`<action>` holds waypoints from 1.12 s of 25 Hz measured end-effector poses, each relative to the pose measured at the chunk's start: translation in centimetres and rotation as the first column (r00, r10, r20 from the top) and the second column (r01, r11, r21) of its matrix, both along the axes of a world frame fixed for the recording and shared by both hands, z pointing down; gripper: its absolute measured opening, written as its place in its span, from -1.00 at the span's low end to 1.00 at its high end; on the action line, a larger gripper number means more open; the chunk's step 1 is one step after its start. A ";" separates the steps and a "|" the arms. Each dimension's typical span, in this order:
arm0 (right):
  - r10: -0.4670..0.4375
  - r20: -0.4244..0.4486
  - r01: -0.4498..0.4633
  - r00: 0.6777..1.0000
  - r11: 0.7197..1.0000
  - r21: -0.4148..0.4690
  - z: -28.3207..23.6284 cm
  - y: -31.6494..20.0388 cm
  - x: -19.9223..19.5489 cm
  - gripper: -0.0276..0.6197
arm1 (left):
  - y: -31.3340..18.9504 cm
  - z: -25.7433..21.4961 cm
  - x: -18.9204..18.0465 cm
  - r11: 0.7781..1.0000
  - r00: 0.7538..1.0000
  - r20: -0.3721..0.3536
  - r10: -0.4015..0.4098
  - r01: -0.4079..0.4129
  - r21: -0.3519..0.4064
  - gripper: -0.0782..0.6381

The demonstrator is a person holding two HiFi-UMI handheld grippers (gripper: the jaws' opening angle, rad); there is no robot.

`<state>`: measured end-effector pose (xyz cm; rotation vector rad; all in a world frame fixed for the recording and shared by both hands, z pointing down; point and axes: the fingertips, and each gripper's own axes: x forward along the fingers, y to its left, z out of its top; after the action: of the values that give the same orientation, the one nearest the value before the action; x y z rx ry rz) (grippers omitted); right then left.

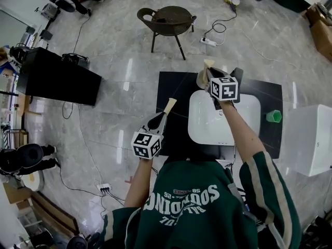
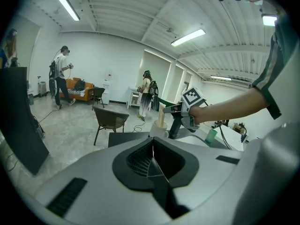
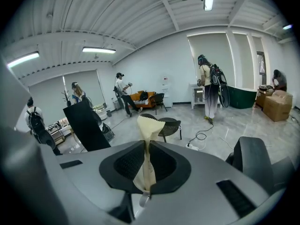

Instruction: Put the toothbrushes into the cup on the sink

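My right gripper (image 1: 210, 75) is shut on a toothbrush in a cream paper wrapper (image 3: 147, 139). It holds the wrapper upright at the beige cup (image 1: 202, 79) on the black counter behind the white sink (image 1: 205, 126). The left gripper view shows that wrapper (image 2: 161, 114) standing in or just over the cup (image 2: 157, 131); which one I cannot tell. My left gripper (image 1: 161, 118) hangs left of the sink, shut on a second wrapped toothbrush (image 1: 169, 106). In the left gripper view this one shows only as a thin edge (image 2: 151, 154) between the shut jaws.
A green cup (image 1: 273, 116) stands on the counter right of the sink. A white cabinet (image 1: 310, 139) is further right. A dark chair (image 1: 167, 21) and a power strip (image 1: 208, 42) are on the floor beyond, with a black panel (image 1: 57, 79) to the left. People stand far off.
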<state>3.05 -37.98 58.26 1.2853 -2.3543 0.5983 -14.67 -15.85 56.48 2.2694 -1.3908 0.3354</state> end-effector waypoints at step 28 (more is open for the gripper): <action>-0.103 -0.057 0.097 0.993 0.991 -0.096 4.3 5.6 0.7 -0.73 | 1.2 0.7 3.3 1.000 1.000 0.000 0.001 -0.001 -0.029 -0.75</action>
<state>3.73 -32.36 62.55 1.1227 -2.2964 0.6195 -11.40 -14.62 57.21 2.2466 -1.3765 0.3539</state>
